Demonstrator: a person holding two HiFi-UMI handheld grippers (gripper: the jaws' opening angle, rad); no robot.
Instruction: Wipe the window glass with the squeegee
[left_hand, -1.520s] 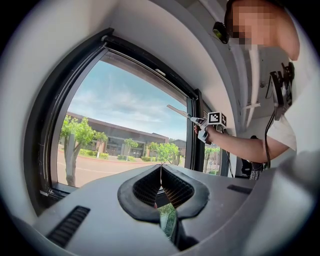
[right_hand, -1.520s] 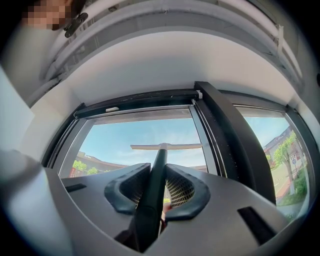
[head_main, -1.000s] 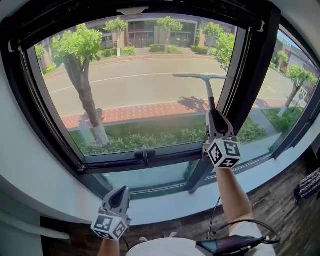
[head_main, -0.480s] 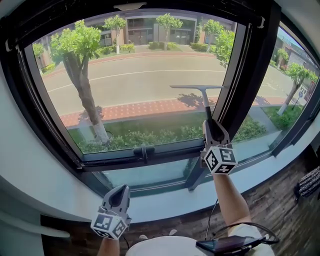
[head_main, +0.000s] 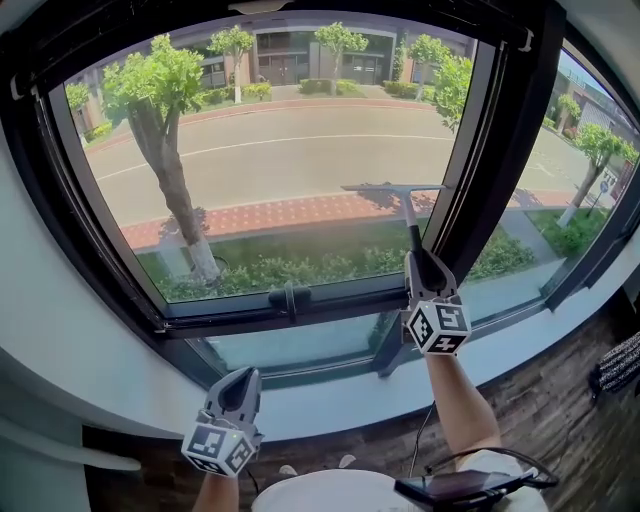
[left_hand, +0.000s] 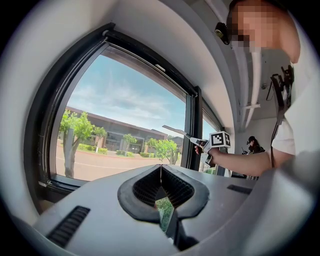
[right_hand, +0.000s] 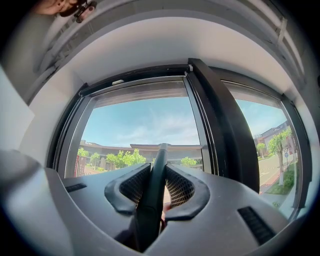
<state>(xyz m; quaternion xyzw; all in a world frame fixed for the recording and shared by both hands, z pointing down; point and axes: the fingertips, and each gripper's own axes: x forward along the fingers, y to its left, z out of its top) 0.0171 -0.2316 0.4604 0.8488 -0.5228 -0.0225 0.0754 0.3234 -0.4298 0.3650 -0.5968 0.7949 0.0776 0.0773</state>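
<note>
One squeegee (head_main: 410, 222), two claws (head_main: 240, 380) (head_main: 419, 257) and one window handle (head_main: 290, 298).

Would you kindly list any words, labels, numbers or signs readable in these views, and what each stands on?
No readable text in any view.
Right gripper and left gripper: their cubes show only black-and-white square markers, no letters.
Squeegee: no label visible.
Buildings across the road: any signs too small to read.
</note>
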